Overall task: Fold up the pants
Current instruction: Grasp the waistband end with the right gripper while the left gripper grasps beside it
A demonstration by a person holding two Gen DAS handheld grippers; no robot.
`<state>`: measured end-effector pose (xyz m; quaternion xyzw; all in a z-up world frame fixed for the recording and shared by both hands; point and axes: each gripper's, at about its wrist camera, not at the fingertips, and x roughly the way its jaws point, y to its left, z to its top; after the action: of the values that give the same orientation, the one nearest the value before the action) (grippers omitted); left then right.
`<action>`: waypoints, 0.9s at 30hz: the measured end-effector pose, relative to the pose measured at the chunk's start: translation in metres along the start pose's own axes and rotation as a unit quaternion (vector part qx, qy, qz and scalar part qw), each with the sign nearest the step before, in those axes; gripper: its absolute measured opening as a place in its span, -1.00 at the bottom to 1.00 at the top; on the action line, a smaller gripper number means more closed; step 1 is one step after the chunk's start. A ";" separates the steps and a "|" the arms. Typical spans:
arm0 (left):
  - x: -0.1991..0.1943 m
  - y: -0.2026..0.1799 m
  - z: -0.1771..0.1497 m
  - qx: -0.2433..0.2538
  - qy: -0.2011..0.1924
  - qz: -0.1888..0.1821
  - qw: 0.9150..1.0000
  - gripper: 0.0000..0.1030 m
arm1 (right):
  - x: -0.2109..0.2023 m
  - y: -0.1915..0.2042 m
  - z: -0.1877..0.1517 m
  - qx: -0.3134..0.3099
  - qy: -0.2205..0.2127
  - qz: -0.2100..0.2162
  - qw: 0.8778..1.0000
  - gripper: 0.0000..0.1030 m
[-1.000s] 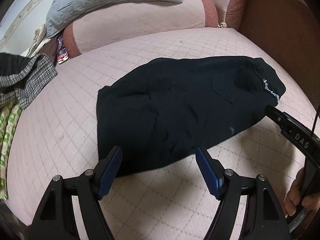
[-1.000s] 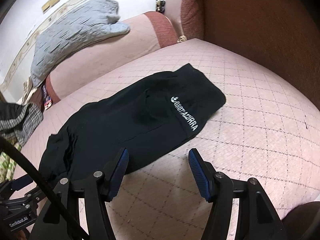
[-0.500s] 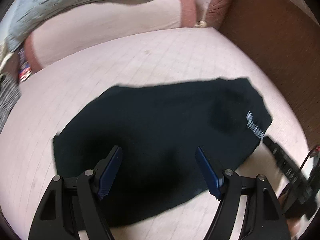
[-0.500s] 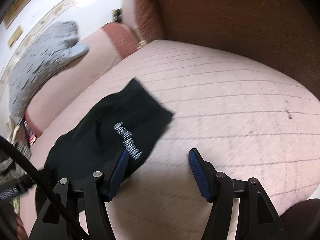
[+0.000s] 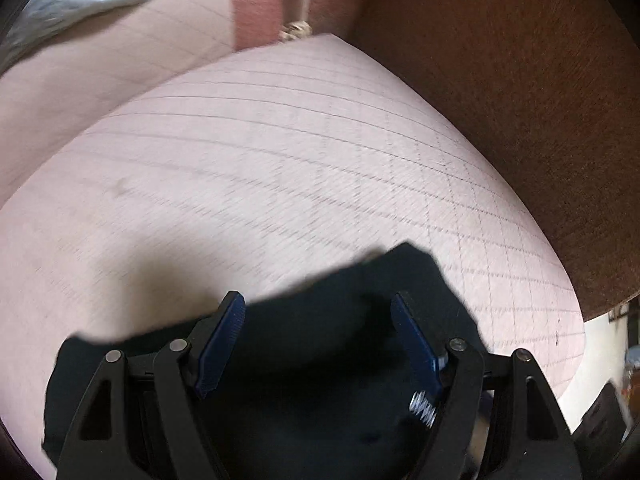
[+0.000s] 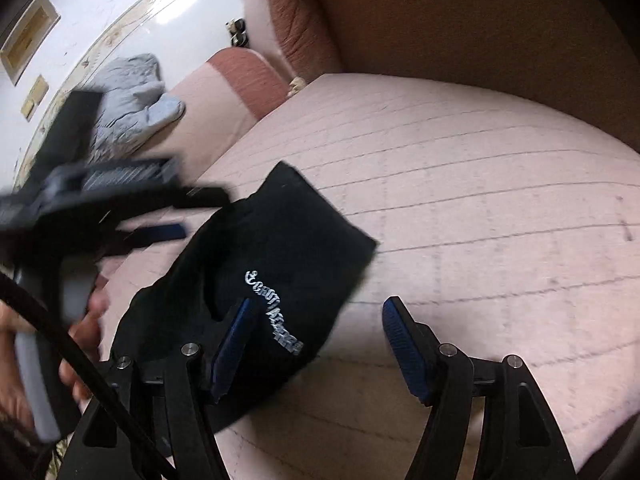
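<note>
A pair of black pants (image 6: pixel 256 280) lies folded into a compact bundle on a pink quilted sofa seat (image 6: pixel 480 208) stitched in a diamond pattern. White lettering (image 6: pixel 274 312) runs along one end of the bundle, though it is too blurred to read.

In the right wrist view, the right hand-held gripper (image 6: pixel 316 344) hovers low over the near edge of the pants with its blue-padded fingers spread wide. One finger sits over the black fabric just beside the lettering; the other is over bare cushion. Nothing is between the pads.

In the left wrist view, the left hand-held gripper (image 5: pixel 320 344) is also spread wide, directly above the pants (image 5: pixel 320 380), which fill the space between and below its fingers. The fabric is not pinched. Whether the fingertips touch the cloth cannot be told, as the view is motion-blurred.

From the right wrist view, the left hand-held gripper (image 6: pixel 160 216) appears as a blurred dark shape at the left, over the far end of the pants, with the person's left hand (image 6: pixel 88 320) gripping its handle.

Behind the seat rises a brown sofa backrest (image 5: pixel 520 120). A grey garment (image 6: pixel 128 96) lies draped over the pink armrest (image 6: pixel 208 120) at the far end, with a pale wall (image 6: pixel 100 20) beyond it.
</note>
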<state>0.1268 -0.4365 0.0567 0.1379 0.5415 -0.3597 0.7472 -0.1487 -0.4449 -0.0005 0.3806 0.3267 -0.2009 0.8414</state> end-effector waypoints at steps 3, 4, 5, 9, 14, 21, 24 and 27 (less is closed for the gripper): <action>0.025 -0.014 0.016 0.023 0.029 -0.028 0.999 0.45 | 0.009 0.005 0.001 -0.013 -0.001 0.013 1.000 0.46; 0.031 -0.017 0.019 0.032 0.036 -0.037 0.998 0.45 | 0.012 0.007 0.001 -0.014 -0.001 0.018 1.000 0.46; 0.040 -0.023 0.023 0.041 0.048 -0.048 0.997 0.46 | 0.014 0.006 0.002 -0.012 -0.001 0.027 1.000 0.46; 0.061 -0.046 0.025 0.093 0.077 -0.032 0.992 0.70 | 0.018 0.004 0.004 -0.002 -0.002 0.043 0.999 0.41; 0.049 -0.053 0.022 0.122 0.067 0.002 0.990 -0.35 | 0.020 -0.003 0.004 0.017 0.017 0.047 0.999 -0.51; -0.007 -0.024 0.000 0.057 0.012 -0.049 0.997 -0.52 | -0.004 0.017 0.001 -0.014 0.009 0.065 0.998 -0.59; -0.033 -0.005 -0.006 0.025 -0.006 -0.073 0.997 -0.52 | -0.020 0.041 -0.004 -0.064 -0.005 0.059 0.996 -0.59; -0.056 0.012 -0.017 -0.001 -0.024 -0.087 0.996 -0.52 | -0.034 0.072 -0.014 -0.131 -0.018 0.050 0.990 -0.59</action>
<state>0.1146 -0.3964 0.0988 0.0807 0.5338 -0.4259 0.7260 -0.1364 -0.3854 0.0530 0.2796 0.3159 -0.1212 0.8985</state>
